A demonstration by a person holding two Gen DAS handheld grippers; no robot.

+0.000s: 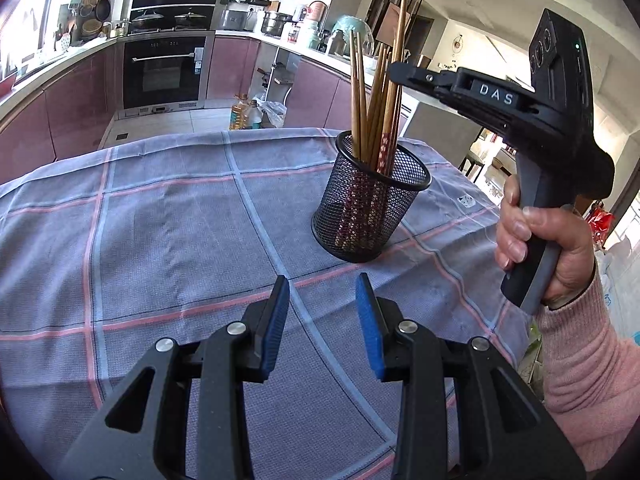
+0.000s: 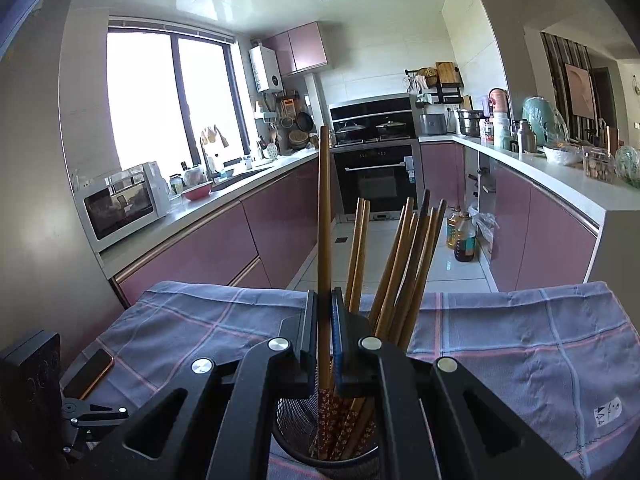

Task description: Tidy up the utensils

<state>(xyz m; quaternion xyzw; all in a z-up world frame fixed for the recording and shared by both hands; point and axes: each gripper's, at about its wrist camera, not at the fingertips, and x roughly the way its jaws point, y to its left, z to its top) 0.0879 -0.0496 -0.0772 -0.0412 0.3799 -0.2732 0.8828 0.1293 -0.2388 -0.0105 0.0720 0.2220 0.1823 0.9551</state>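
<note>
A black mesh cup (image 1: 370,204) stands on the checked tablecloth (image 1: 160,232) and holds several wooden chopsticks (image 1: 370,112). My left gripper (image 1: 323,320) is open and empty, low over the cloth just in front of the cup. My right gripper (image 1: 396,70) is above the cup among the chopstick tops. In the right wrist view it (image 2: 325,332) is shut on one upright chopstick (image 2: 324,216), whose patterned lower end reaches into the cup (image 2: 320,436). The other chopsticks (image 2: 404,264) lean to the right of it.
A phone (image 2: 90,372) lies on the cloth at the left, near my left gripper's body (image 2: 36,396). Beyond the table's far edge are pink kitchen cabinets (image 2: 224,248), an oven (image 2: 378,176) and oil bottles (image 2: 462,236) on the floor.
</note>
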